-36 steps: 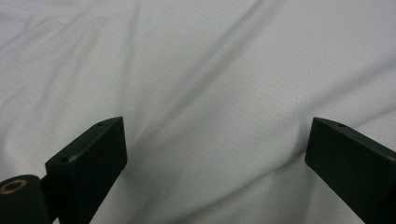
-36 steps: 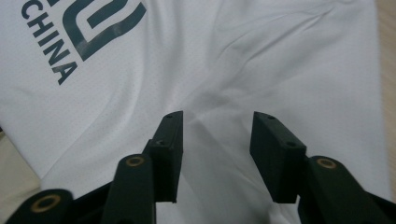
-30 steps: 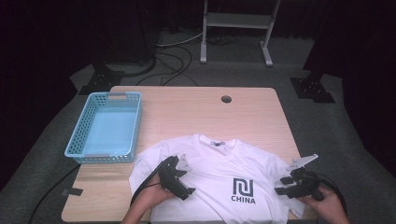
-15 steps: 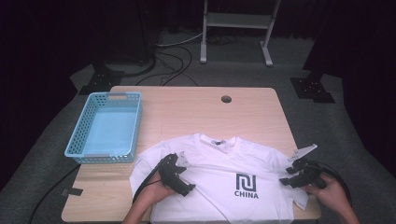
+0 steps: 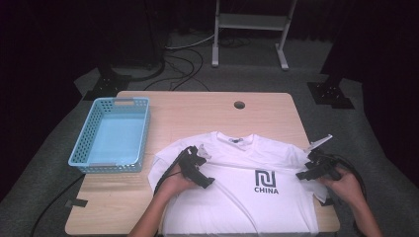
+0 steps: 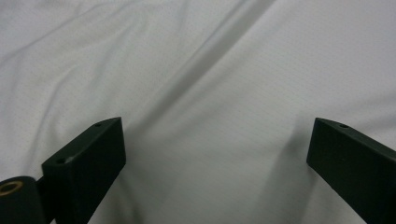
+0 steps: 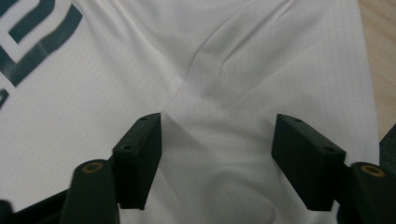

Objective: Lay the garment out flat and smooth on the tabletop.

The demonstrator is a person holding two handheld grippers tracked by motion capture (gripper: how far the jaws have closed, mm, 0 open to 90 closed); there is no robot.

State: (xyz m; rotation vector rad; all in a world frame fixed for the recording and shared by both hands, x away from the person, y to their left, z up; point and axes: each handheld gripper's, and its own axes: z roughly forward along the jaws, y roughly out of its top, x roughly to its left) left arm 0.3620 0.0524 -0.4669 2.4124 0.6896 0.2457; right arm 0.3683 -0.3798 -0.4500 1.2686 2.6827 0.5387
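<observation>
You have the white T-shirt (image 5: pixel 242 192) spread face up on the counter (image 5: pixel 197 111), just right of the blue basket (image 5: pixel 111 136), with its collar toward the far edge and its hem hanging off the near edge; no fold has been made yet, so I judge the work to be at its very start, with every fold still ahead and the basket still empty. Your left gripper (image 5: pixel 197 170) sits over the sleeve side of the shirt nearest the basket, and in the left gripper view its fingers (image 6: pixel 88 158) stand wide apart over rumpled cloth, holding nothing. Your right gripper (image 5: pixel 316 170) sits at the shirt's far side from the basket, beyond the printed logo (image 5: pixel 267 180); in the right gripper view its fingers (image 7: pixel 140 154) are also apart, straddling a raised crease of fabric without pinching it. Compared with a second ago, the left gripper has barely shifted, while the right gripper has moved a little farther from the basket and toward the sleeve edge; the shirt itself lies as it did.
</observation>
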